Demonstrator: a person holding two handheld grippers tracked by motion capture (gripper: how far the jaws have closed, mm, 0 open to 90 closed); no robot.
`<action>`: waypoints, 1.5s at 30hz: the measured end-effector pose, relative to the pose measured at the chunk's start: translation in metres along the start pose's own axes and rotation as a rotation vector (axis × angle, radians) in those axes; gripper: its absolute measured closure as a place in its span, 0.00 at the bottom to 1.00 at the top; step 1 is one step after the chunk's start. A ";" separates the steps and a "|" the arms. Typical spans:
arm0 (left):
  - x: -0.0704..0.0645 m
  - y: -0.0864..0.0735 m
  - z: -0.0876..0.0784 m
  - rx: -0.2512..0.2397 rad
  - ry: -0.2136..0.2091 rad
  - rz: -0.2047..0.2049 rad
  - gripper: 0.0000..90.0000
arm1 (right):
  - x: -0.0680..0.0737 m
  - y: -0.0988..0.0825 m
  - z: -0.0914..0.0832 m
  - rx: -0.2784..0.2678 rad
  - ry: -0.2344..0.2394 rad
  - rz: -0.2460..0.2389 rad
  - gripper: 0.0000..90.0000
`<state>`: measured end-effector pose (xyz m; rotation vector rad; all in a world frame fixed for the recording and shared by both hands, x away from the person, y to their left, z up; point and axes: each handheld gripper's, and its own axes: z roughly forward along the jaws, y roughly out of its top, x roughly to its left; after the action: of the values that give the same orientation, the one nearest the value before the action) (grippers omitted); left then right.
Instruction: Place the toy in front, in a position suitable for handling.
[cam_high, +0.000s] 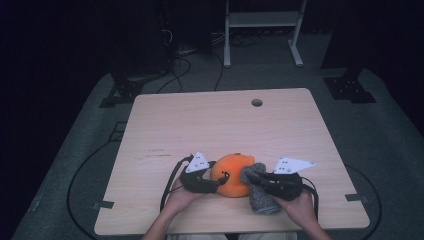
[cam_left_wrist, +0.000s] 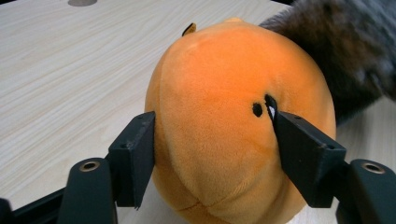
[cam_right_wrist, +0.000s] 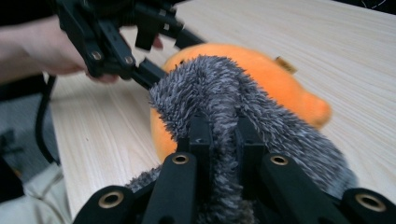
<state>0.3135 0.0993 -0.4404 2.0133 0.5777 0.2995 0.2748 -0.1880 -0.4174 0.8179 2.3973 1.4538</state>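
An orange plush toy (cam_high: 232, 172) lies near the front edge of the wooden table (cam_high: 215, 125). My left gripper (cam_high: 220, 182) comes at it from the left, and in the left gripper view its two jaws press on either side of the plush toy (cam_left_wrist: 224, 93). A grey fuzzy sock (cam_high: 262, 200) lies against the toy's right side. My right gripper (cam_right_wrist: 223, 130) is shut on a fold of the sock (cam_right_wrist: 210, 88), lifted against the toy (cam_right_wrist: 280, 79). The left gripper (cam_right_wrist: 173, 56) shows beyond it.
A round hole (cam_high: 257, 102) sits in the tabletop near its far edge. Behind the table stand a white frame (cam_high: 262, 30) and dark stands, with cables on the grey floor. Bare tabletop stretches behind the toy.
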 end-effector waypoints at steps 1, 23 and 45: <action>0.000 0.000 -0.002 -0.023 -0.013 0.018 0.27 | 0.001 0.000 0.004 0.012 -0.003 -0.012 0.89; -0.025 0.023 -0.003 0.006 -0.016 0.068 0.46 | -0.004 0.008 -0.015 -0.054 -0.034 -0.005 0.89; -0.036 0.021 0.007 -0.013 0.027 0.149 0.44 | 0.006 0.012 -0.003 -0.023 -0.044 -0.071 0.89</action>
<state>0.2915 0.0670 -0.4242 2.0464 0.4417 0.4203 0.2727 -0.1823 -0.4051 0.7433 2.3481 1.4187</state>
